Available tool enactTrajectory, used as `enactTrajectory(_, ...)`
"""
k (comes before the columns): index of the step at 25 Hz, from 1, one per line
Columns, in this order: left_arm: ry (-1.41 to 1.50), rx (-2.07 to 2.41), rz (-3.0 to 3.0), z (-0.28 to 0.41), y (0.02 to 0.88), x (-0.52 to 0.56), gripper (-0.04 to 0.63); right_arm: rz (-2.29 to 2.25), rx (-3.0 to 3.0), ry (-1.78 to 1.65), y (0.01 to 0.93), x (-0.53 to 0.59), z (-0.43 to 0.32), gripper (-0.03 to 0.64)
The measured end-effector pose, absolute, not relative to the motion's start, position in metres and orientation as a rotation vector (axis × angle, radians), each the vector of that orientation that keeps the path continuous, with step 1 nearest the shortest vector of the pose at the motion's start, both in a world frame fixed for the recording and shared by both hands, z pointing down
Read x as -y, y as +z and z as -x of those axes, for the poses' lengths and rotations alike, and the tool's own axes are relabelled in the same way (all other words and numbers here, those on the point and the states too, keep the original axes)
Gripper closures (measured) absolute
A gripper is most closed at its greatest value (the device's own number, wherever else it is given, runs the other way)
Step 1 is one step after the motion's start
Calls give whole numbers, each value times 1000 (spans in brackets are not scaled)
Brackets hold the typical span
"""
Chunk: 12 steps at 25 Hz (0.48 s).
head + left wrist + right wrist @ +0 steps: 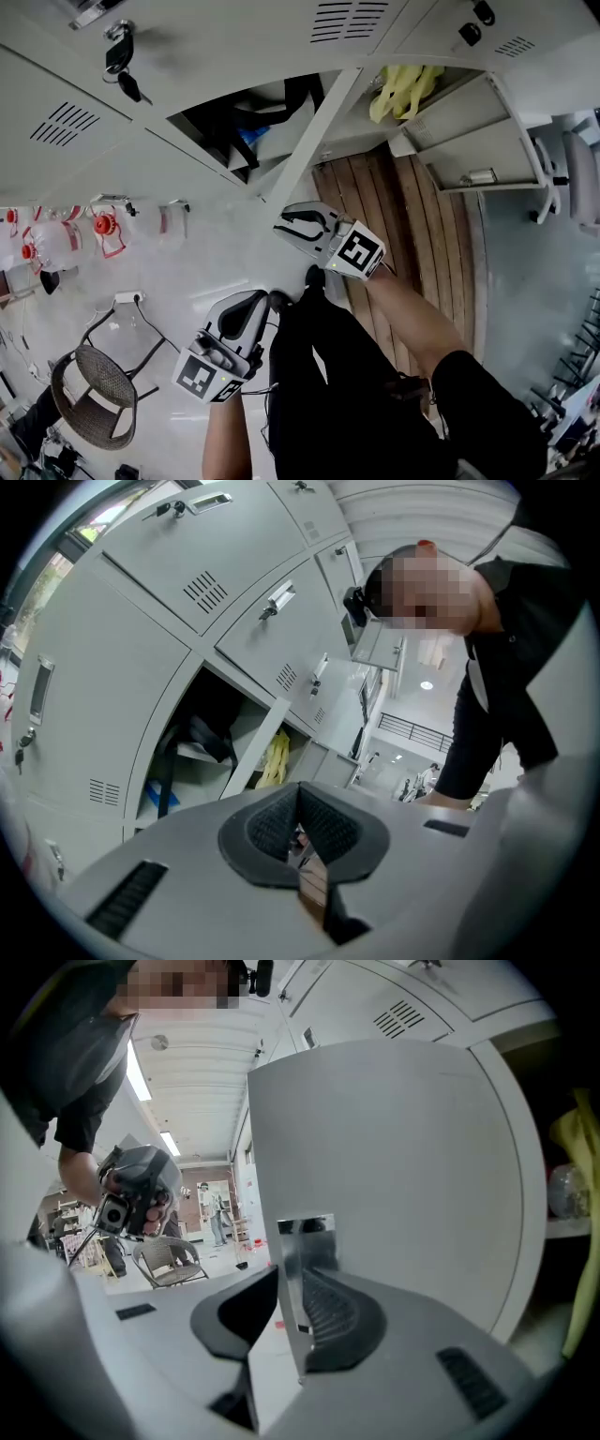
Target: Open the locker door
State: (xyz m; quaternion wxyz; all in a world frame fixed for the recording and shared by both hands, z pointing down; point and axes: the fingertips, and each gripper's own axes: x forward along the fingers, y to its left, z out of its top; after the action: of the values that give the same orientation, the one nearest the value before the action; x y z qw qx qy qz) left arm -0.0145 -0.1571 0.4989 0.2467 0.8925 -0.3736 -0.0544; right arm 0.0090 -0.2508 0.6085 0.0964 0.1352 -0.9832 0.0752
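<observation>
Holding a dark bag (239, 117), the left locker (265, 141) stands open; something yellow (403, 86) sits in the right one. The door (394, 1147) juts toward the near side, long edge upright, between the right gripper's (286, 1283) parted, unclamped jaws. The left gripper (300, 787) is closed and empty.

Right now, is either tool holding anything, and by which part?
The right tool straddles the free edge of the locker door at its metal plate; whether the pads press it cannot be told. The left tool is shut, empty.
</observation>
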Motion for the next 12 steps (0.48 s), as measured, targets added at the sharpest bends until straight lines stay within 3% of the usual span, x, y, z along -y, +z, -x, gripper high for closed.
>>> enactTrajectory(12, -156, 944, -2465, -4, 501, 130, 584, -379, 2902, 173, 610, 234, -37, 529)
